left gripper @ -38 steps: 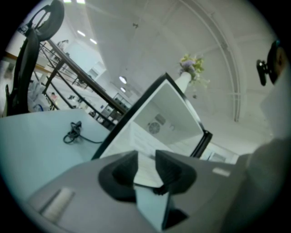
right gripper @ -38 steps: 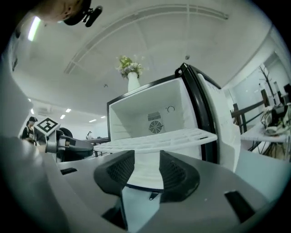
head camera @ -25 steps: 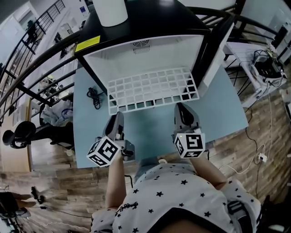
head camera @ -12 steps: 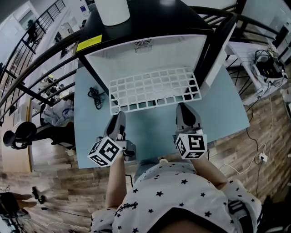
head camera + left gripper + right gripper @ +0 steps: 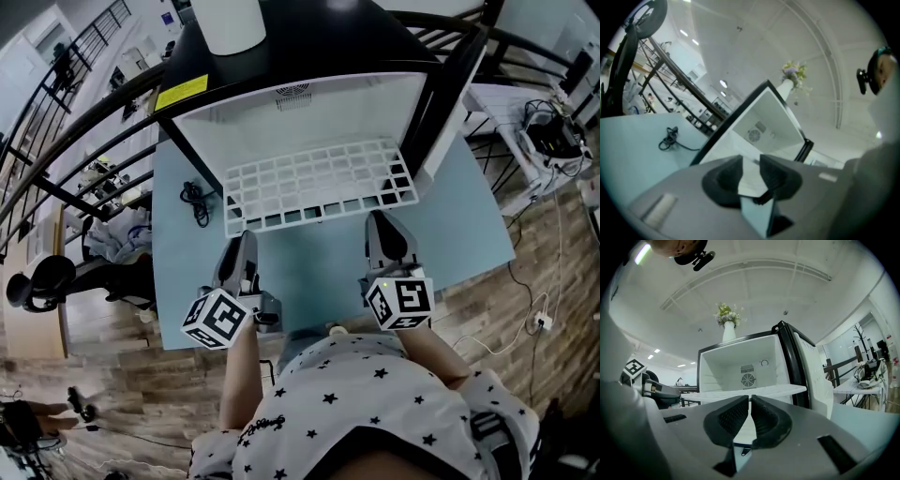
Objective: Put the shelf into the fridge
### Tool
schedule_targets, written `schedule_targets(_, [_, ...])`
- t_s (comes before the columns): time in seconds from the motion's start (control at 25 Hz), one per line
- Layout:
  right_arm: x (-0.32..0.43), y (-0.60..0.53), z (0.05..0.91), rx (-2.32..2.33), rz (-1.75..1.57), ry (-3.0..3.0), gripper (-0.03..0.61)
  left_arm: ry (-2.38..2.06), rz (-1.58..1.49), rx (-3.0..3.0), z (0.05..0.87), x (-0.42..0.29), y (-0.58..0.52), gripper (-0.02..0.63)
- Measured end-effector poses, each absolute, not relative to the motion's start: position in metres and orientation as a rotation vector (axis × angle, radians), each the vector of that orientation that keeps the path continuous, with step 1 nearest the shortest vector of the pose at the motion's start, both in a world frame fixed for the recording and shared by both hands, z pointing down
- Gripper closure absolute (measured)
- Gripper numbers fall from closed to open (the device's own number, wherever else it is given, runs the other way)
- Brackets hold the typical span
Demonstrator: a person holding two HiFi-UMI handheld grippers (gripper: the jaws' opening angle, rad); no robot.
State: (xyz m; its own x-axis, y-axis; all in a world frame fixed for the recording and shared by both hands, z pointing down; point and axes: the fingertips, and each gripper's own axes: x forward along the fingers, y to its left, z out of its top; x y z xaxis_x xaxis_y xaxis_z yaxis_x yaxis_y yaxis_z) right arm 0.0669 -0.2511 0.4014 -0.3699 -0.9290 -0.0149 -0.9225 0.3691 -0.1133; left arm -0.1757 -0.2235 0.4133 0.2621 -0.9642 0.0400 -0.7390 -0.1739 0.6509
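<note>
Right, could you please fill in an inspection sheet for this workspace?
Surface: light blue tabletop.
Job's things: white wire-grid shelf lies level, partly inside the open black mini fridge, front edge protruding.
Clutter: white vase of flowers atop fridge.
Grippers: left gripper open, jaws just closed slightly, shelf's edge seen in their gap; right gripper shut at shelf's front edge.
Cables: black coiled cable on tabletop, left of fridge.
Surroundings: black railings, wooden floor, white side desk.

A pale blue table (image 5: 309, 272) stands on wood-plank floor (image 5: 122, 394) beside black railings (image 5: 94, 122).
</note>
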Motion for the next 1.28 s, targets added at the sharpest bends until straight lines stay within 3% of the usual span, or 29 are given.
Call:
schedule_targets(0.4, [0.132,-0.256,0.399,-1.78,-0.251,2.41,0.537,-1.551,-0.531,1.973,0.413,-0.176,-0.223,0.502])
schedule_targets(0.48, [0.145,-0.26,0.396,-1.747,-0.319,2.385,0.414,-1.554,-0.532,1.973,0.413,-0.176,-0.223,0.502])
schedule_targets(0.52, [0.149,-0.263,0.394,-1.722,-0.359,2.375,0.403,-1.557,-0.533,1.972,0.413,-0.176,-0.223,0.502])
schedule_targets(0.68, [0.152,-0.276,0.389,-1.612,-0.496,2.372,0.403,-1.562,-0.531,1.967,0.415,-0.176,-0.222,0.503])
schedule_targets(0.88, [0.145,-0.296,0.396,-1.563,-0.675,2.393,0.454,-1.565,-0.525,1.963,0.417,-0.175,-0.222,0.503])
schedule_targets(1.28, [0.144,-0.311,0.399,-1.65,-0.725,2.352,0.477,-1.56,-0.536,1.945,0.421,-0.175,-0.221,0.509])
